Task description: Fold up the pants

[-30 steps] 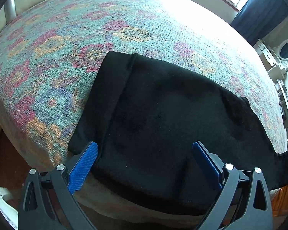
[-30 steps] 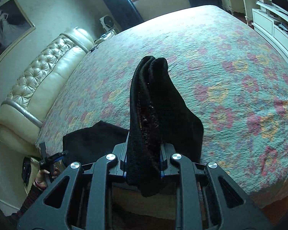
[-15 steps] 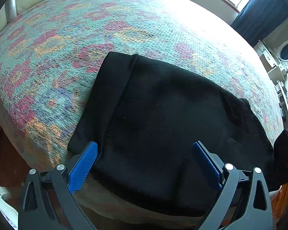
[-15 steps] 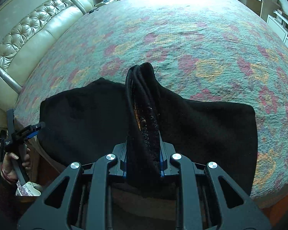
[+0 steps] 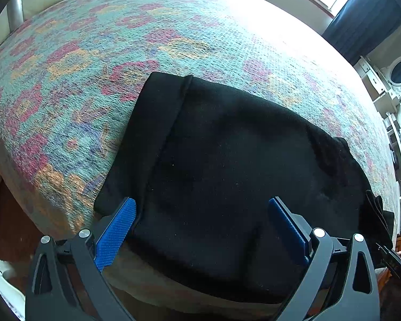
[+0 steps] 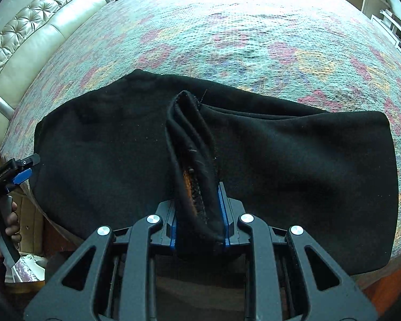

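Black pants [image 5: 227, 165] lie folded on a flowered bedspread [image 5: 93, 53], near the bed's front edge. My left gripper [image 5: 200, 222] is open and empty, its blue pads on either side of the near edge of the pants. My right gripper [image 6: 197, 214] is shut on a bunched edge of the pants [image 6: 192, 144], which stands up between the pads just above the flat part [image 6: 307, 165]. The left gripper also shows in the right wrist view [image 6: 21, 171] at the far left, held by a hand.
A tufted cream headboard [image 6: 32, 32] runs along the left of the bed. White furniture [image 5: 387, 80] stands at the right. The bed's front edge [image 5: 173, 294] drops to a brown floor below the grippers.
My right gripper has carried the bunched edge of the pants leftward and down over the flat part, so the pants are now folded over. The left gripper has stayed put, open.
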The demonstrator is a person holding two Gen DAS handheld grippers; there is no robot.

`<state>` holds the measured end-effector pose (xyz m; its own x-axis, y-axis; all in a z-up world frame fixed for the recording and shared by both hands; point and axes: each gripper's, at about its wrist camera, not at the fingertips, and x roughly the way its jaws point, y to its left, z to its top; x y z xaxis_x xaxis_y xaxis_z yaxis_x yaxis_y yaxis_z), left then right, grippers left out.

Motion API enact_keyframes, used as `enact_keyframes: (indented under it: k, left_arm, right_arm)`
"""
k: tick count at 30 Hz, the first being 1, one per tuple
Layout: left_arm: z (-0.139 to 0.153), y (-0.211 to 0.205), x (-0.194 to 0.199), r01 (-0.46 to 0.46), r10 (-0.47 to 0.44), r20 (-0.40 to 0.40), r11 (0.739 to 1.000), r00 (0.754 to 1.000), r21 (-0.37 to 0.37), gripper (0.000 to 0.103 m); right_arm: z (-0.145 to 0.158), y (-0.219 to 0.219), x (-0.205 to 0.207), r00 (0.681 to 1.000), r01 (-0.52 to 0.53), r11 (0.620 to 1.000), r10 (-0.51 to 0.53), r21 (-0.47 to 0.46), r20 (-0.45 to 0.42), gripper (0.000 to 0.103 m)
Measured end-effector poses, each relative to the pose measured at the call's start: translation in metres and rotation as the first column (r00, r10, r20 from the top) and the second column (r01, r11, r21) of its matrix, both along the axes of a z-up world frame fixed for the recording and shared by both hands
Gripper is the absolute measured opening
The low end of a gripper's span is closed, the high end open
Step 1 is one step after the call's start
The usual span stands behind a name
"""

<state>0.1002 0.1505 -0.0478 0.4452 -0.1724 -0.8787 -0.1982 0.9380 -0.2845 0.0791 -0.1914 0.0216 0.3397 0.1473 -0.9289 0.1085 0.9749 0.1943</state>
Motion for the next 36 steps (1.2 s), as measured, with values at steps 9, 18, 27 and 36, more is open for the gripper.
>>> enact_keyframes:
  k: [9, 18, 27, 36]
  left_arm:
    - [-0.001, -0.002, 0.001, 0.007, -0.007, -0.003, 1.000, 1.000, 0.013, 0.098]
    - [-0.001, -0.002, 0.001, 0.012, -0.012, -0.003, 1.000, 1.000, 0.016, 0.098]
    - [0.000, -0.003, 0.001, 0.019, -0.019, -0.004, 0.999, 1.000, 0.027, 0.098]
    - [-0.001, -0.005, 0.001, 0.023, -0.023, -0.005, 0.999, 1.000, 0.032, 0.098]
  right_arm:
    - [-0.005, 0.022, -0.006, 0.999, -0.021, 0.984, 0.015, 0.179, 0.034, 0.041]
    - [0.010, 0.020, -0.010, 0.995, -0.041, 0.943, 0.009, 0.330, 0.098, 0.064]
    - [0.093, -0.114, -0.048, 0.941, 0.011, 0.917, -0.144, 0.400, 0.305, 0.065]
    - [-0.007, -0.254, -0.059, 0.857, 0.371, 0.738, -0.507, 0.564, 0.099, 0.068]
